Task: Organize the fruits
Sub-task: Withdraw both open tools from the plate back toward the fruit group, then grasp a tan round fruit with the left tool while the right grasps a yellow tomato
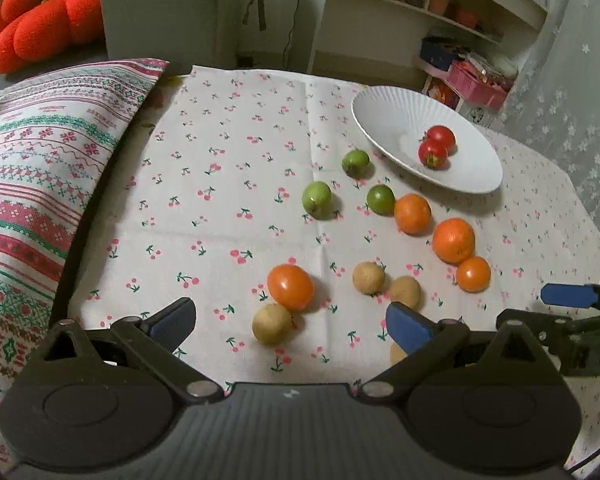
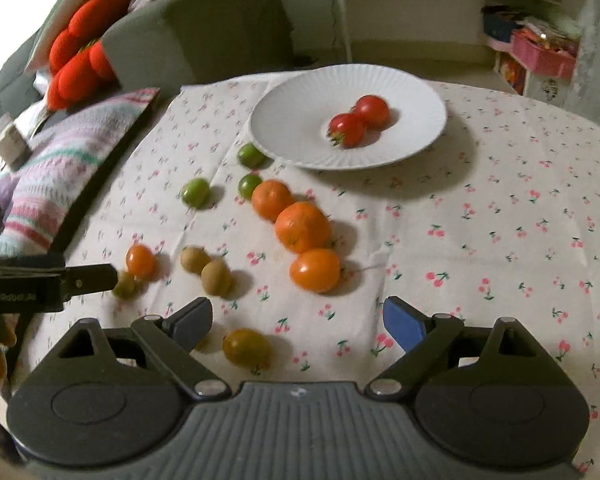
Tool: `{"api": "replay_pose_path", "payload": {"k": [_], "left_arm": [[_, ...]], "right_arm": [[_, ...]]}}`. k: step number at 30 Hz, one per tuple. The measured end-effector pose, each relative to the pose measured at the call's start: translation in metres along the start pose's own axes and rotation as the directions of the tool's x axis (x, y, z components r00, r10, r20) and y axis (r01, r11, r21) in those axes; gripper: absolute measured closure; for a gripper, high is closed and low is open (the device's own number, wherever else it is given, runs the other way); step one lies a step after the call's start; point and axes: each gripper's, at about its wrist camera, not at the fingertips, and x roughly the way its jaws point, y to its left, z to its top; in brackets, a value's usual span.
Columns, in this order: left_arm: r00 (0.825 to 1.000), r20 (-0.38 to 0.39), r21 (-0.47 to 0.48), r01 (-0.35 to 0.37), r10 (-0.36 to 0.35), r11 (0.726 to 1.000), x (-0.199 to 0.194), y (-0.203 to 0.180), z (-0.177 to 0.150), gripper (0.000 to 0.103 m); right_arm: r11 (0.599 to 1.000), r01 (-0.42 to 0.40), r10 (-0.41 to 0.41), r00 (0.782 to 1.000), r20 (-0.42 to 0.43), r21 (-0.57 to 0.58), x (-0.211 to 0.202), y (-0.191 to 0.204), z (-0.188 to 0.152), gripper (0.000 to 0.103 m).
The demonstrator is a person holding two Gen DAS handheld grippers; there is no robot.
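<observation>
Left gripper [image 1: 291, 322]: fingers spread wide, nothing held. An orange tomato [image 1: 290, 286] and a tan round fruit [image 1: 272, 323] touching it lie on the cloth [image 1: 228, 208] between the two blue pads, a little ahead of the tips. Two more tan fruits [image 1: 386, 283] sit just beyond the right-hand pad.

Right gripper [image 2: 298, 322]: fingers also wide apart, empty. A yellow-brown tomato [image 2: 246, 346] lies on the cloth just inside the left-hand finger [image 2: 190, 322]; a second orange tomato [image 2: 315, 270] lies ahead of the gap, touching a row of two mandarins [image 2: 290, 214].

White plate [image 2: 412, 92] at the far side holds two red tomatoes [image 2: 359, 120], touching each other. Three green fruits [image 1: 350, 184] lie on the cloth near the plate's near rim.
</observation>
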Motion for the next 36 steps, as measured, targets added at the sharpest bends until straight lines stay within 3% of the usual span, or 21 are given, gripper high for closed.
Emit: {"api": "replay_pose_path", "payload": {"k": [8,14,21,23,25,26,28,36], "left_arm": [[1.000,-0.008,-0.015,-0.017,0.017,1.000,0.004,0.004,0.000,0.012],[0.999,-0.037,-0.024,-0.006,0.005,1.000,0.010,0.008,-0.001,0.029],[0.998,-0.066,-0.004,-0.005,0.004,1.000,0.020,0.005,-0.006,0.041],[0.997,-0.077,0.006,-0.006,0.007,1.000,0.026,0.004,-0.007,0.049],[0.995,-0.095,0.008,-0.009,0.010,1.000,0.033,0.003,-0.009,0.068],[0.995,-0.100,0.008,-0.013,0.014,1.000,0.035,0.004,-0.010,0.071],[0.996,-0.087,0.025,-0.027,0.029,0.999,0.034,0.003,-0.009,0.090],[0.997,-0.083,-0.012,0.003,-0.004,1.000,0.030,0.009,-0.008,0.090]], "right_arm": [[0.999,-0.009,0.008,1.000,-0.021,-0.043,0.009,0.012,-0.003,0.016],[0.994,-0.020,0.014,0.998,-0.060,-0.108,0.021,0.025,-0.007,0.035],[0.990,-0.012,0.002,0.998,-0.067,-0.140,0.026,0.030,-0.009,0.044],[0.989,-0.003,-0.008,0.997,-0.071,-0.147,0.030,0.031,-0.010,0.048],[0.988,0.002,-0.015,0.997,-0.078,-0.156,0.033,0.031,-0.011,0.053],[0.987,0.003,-0.016,0.996,-0.083,-0.160,0.035,0.031,-0.011,0.058],[0.986,0.010,-0.024,0.996,-0.082,-0.168,0.036,0.032,-0.012,0.072],[0.986,0.001,-0.007,0.999,-0.035,-0.164,0.024,0.032,-0.009,0.075]]}}
